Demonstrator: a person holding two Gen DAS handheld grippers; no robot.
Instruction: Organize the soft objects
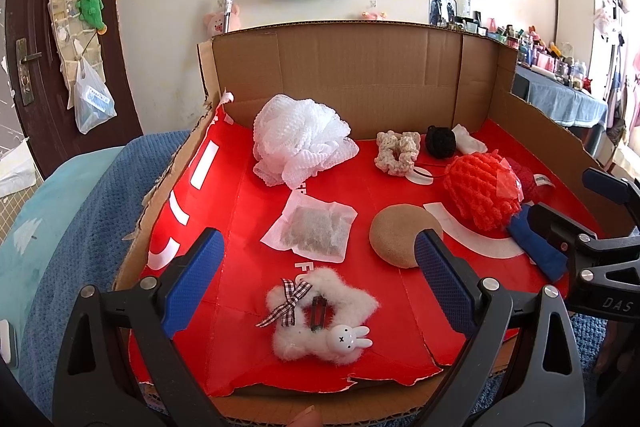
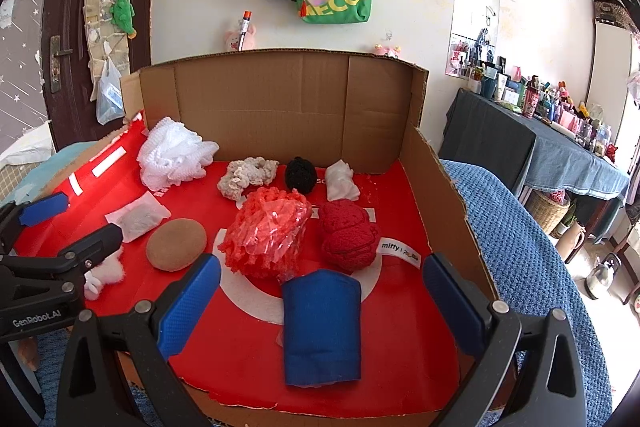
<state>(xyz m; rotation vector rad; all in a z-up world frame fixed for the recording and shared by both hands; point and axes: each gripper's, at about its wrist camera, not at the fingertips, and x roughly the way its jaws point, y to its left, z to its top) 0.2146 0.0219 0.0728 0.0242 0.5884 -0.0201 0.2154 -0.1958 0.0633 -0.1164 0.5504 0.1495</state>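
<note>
The left gripper (image 1: 316, 267) has its jaws spread wide and holds nothing; it hovers over the near part of the cardboard box (image 1: 360, 67). Just under it lies the white fluffy hair clip (image 1: 320, 319) with a checked bow and a small rabbit figure. A little further are the flat white sachet (image 1: 310, 233) and the round brown sponge (image 1: 400, 235), apart from each other.

The right gripper (image 2: 322, 303) is also wide open and empty. Between its blue fingers (image 2: 188, 303) lies the blue fabric piece (image 2: 322, 327), flat on the red floor of the box, not touched by the pads. Behind it stand the orange-red mesh puff (image 2: 266, 235) and the dark red knitted item (image 2: 348, 235), side by side.

Along the back wall are the white mesh bath puff (image 2: 172, 153) at the left, then the cream scrunchie (image 2: 248, 177), the black scrunchie (image 2: 301, 174) and a small white soft piece (image 2: 341, 181). The box sits on a blue blanket (image 2: 520, 247).
</note>
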